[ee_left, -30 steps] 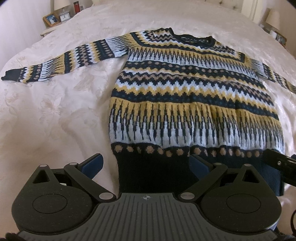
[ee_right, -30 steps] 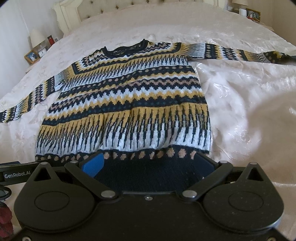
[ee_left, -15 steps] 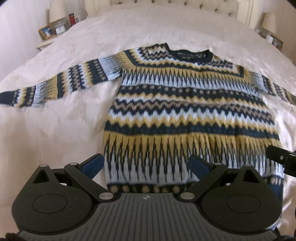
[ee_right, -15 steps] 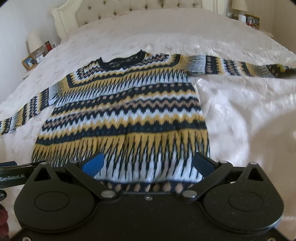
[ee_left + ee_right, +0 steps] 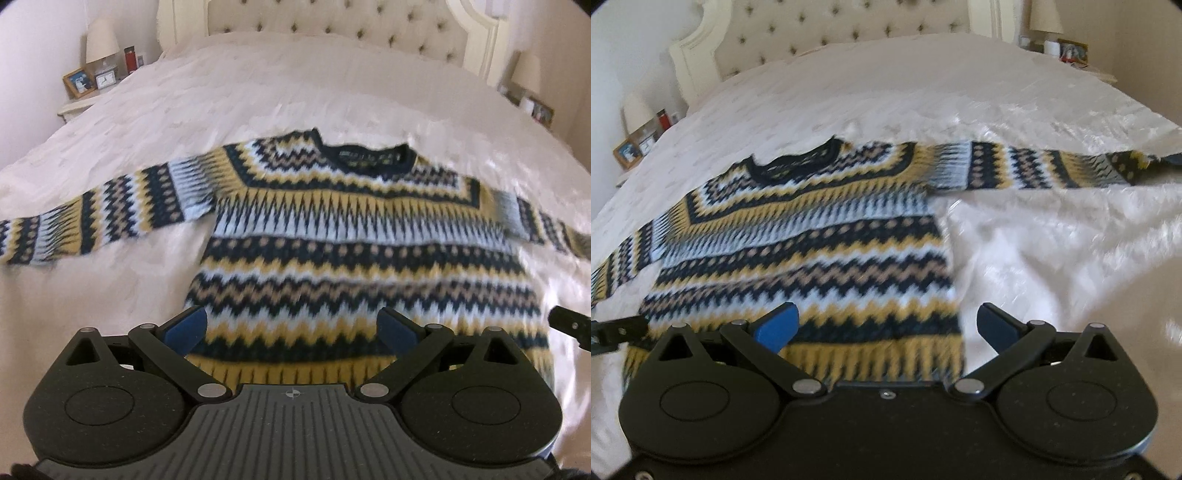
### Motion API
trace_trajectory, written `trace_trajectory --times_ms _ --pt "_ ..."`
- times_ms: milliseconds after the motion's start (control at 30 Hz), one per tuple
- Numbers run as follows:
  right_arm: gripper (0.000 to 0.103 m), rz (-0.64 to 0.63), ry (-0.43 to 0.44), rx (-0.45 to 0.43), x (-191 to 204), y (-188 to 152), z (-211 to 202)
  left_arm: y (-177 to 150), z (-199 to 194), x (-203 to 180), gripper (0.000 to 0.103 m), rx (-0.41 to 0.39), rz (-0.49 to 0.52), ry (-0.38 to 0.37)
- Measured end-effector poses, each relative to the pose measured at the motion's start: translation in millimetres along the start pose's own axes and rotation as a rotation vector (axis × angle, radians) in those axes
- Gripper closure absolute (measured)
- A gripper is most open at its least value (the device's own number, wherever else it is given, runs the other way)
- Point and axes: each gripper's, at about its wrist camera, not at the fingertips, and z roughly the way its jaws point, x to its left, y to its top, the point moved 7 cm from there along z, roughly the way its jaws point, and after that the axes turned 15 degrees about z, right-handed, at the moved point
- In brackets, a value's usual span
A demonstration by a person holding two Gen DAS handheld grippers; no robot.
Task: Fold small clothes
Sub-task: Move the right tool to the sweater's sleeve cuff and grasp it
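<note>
A knitted sweater (image 5: pixel 354 236) with navy, yellow, white and tan zigzag bands lies flat, face up, on a white bedspread (image 5: pixel 110 295), both sleeves spread out sideways. It also shows in the right wrist view (image 5: pixel 812 240). My left gripper (image 5: pixel 291 326) is open and empty, over the sweater's lower left part. My right gripper (image 5: pixel 886 325) is open and empty, over the lower right edge of the sweater. The hem is hidden under the gripper bodies. Both views are motion-blurred.
A tufted cream headboard (image 5: pixel 332 26) stands at the far end of the bed. A nightstand (image 5: pixel 79 105) on the left bears a lamp, a photo frame, a clock and a red bottle. Another nightstand (image 5: pixel 1067 51) on the right bears a lamp and a frame.
Both grippers have moved forward over the sweater, from its hem up over the body. The navy hem has gone out of view under them. Both stay open.
</note>
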Motion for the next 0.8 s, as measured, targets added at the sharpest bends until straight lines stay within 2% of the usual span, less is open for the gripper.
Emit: trace_trajectory --times_ms 267,367,600,800 --pt "0.001 0.019 -0.055 -0.082 -47.5 43.0 20.7 25.9 26.4 2.5 0.003 -0.07 -0.063 -0.092" --pt "0.001 0.032 -0.091 -0.086 -69.7 56.6 31.3 31.1 38.7 2.2 0.004 -0.063 -0.053 -0.071" --pt "0.001 0.148 -0.216 -0.109 -137.6 94.9 47.1 35.1 65.0 7.8 0.003 -0.046 -0.022 -0.015" --pt "0.001 0.294 -0.261 -0.174 -193.0 139.6 42.5 28.8 92.7 9.8 0.004 -0.012 0.007 0.026"
